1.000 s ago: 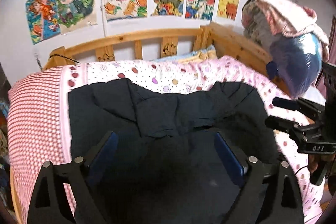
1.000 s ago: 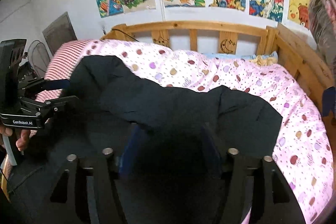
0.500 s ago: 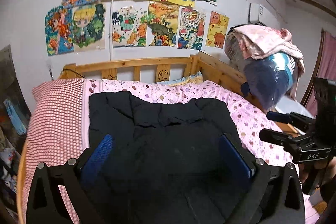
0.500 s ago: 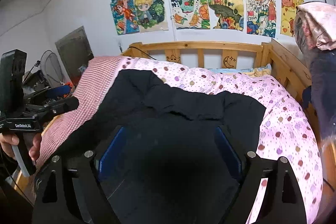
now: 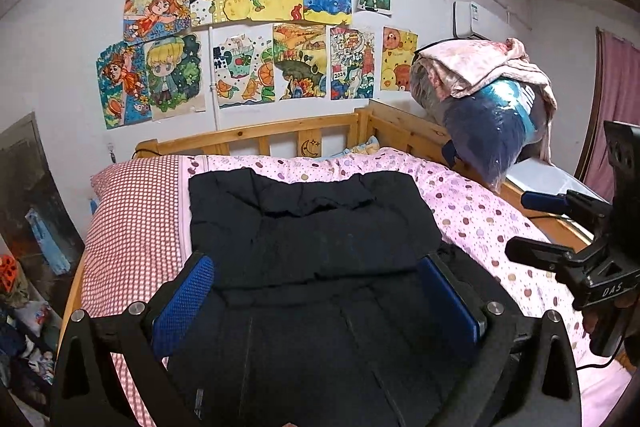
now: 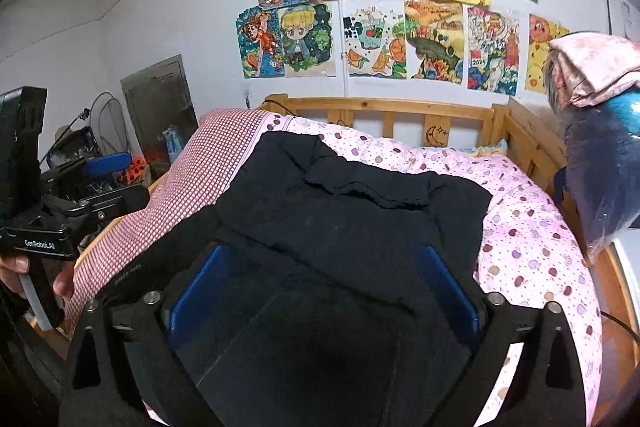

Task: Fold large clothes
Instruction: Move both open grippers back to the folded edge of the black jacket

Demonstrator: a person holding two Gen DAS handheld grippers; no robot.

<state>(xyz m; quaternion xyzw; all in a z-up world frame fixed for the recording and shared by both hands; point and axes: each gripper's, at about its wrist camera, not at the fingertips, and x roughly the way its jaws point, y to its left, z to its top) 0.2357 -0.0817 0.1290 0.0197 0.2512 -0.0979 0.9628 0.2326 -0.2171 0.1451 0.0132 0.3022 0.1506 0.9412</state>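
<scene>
Left tongs (image 5: pixel 320 301): spread wide, blue pads clear of the cloth, nothing gripped. Right tongs (image 6: pixel 322 285): jaws opening, nearly full spread; dark fabric shows between the pads in the frame but they aren't pressing on it.

Both sets sit low centre in their own views, above the near end of the black padded jacket (image 5: pixel 308 227). The jacket lies flat on the bed, filling the lower middle of both frames, with one layer folded over the far part and a crease line across the middle.

Under it: pink polka-dot quilt (image 5: pixel 472 203), running out to the right. Red-and-white checked cover (image 5: pixel 136 211) runs along the left side.

In the left view the right tongs' body shows at the right edge, held by a hand (image 5: pixel 612 315). In the right view the left tongs' body sits at the left edge, with a hand (image 6: pixel 24 273) on its grip.

Further out: wooden bed rail (image 5: pixel 280 135) across mid-frame, bundle of bagged bedding (image 5: pixel 484 103) upper right, coloured drawings (image 5: pixel 256 39) taped across the wall at the top.
</scene>
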